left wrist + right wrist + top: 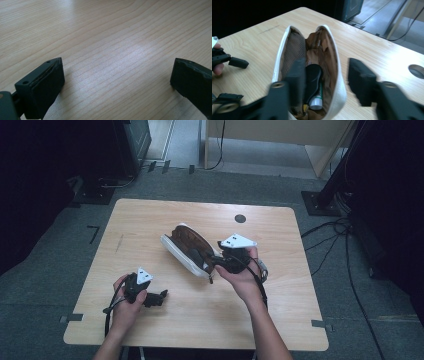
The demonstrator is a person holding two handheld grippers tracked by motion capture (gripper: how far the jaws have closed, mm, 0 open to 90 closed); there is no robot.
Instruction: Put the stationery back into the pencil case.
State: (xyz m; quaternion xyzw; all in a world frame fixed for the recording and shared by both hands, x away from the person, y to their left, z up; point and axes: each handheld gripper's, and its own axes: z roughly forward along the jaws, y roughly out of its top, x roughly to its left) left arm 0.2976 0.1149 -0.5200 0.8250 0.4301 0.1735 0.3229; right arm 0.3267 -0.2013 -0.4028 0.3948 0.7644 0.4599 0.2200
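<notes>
An open white pouch (pixel 176 251) with brown lining lies at the middle of the wooden table (pixel 145 220). In the right gripper view the pouch (pixel 284 47) holds a black object (pixel 313 75) and a white tube with a green band (pixel 317 100). My right gripper (pixel 204 261) hovers over the pouch's near end; its jaws (pixel 328 75) stand apart, one over the pouch's inside and one outside its right wall, pressing nothing. My left gripper (pixel 159 298) rests low near the front left, open (pixel 117 75) over bare wood.
A round cable hole (pixel 240 218) sits in the table near its far right edge. Dark equipment stands off the far left corner, a black stand and loose cables (pixel 345 240) lie on the floor to the right. Bare wood surrounds the pouch.
</notes>
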